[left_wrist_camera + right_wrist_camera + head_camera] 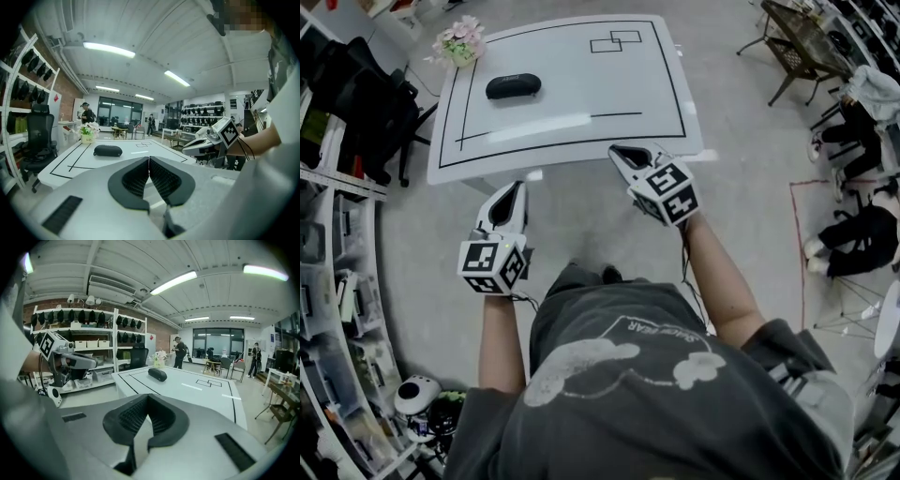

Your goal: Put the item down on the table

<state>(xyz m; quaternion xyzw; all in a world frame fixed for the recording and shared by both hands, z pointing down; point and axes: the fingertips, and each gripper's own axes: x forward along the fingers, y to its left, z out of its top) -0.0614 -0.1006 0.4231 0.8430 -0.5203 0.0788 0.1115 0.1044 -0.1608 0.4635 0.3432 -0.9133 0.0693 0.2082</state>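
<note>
A black oblong case [513,86] lies on the white table [581,122], toward its far left; it shows too in the left gripper view as the case [107,150] and in the right gripper view as the case [157,374]. My left gripper [512,192] hangs off the table's near edge, shut and empty, its pads meeting [149,161]. My right gripper [625,154] reaches just over the near edge, shut with nothing between its jaws [147,399]. Neither gripper touches the case.
A pot of flowers [459,41] stands at the table's far left corner. Black lines and two small outlined rectangles [615,41] mark the tabletop. Shelving [333,281] runs along the left, an office chair [375,112] beside it. A dark table [806,42] and seated people are at the right.
</note>
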